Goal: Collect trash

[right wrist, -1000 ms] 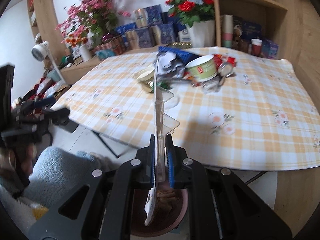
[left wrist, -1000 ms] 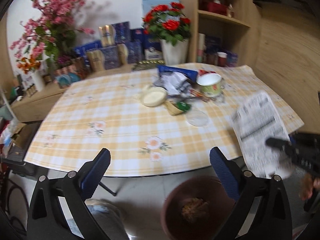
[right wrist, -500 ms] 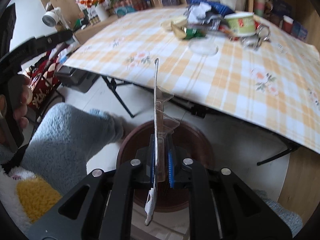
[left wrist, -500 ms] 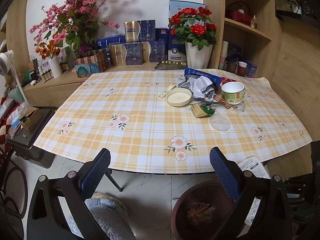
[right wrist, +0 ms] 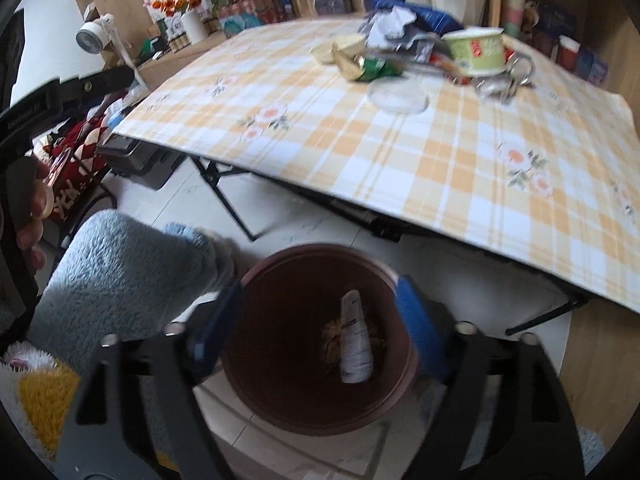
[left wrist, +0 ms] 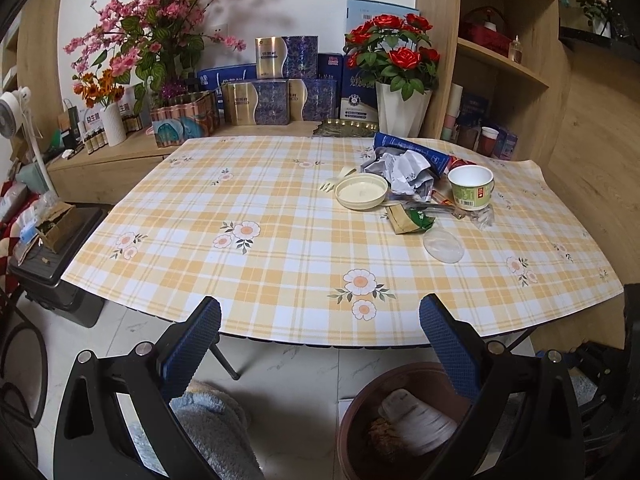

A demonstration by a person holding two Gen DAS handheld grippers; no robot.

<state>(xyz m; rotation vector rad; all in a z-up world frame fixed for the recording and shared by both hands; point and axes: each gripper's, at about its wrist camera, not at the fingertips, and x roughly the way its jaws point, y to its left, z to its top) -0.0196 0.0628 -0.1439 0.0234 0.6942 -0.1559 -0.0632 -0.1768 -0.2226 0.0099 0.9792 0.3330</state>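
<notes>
Below the table's near edge stands a brown bin, with a flat printed package lying inside on brown scraps. My right gripper hovers over the bin mouth; its jaws are opening wide, and nothing is between them. The left gripper is open and empty, off the table's front edge, with the bin and the package at its lower right. On the far right of the table lie crumpled paper, a paper cup, a cream lid, a green-gold wrapper and a clear lid.
A plaid cloth covers the folding table. Boxes, a rose vase and pink blossoms stand behind it, with wooden shelves at the right. A fuzzy blue sleeve or leg is left of the bin. A black crate sits on the floor at left.
The right gripper has gone from shut on the flat package to wide apart, and the package has dropped into the bin. The left view has barely shifted since half a second ago.
</notes>
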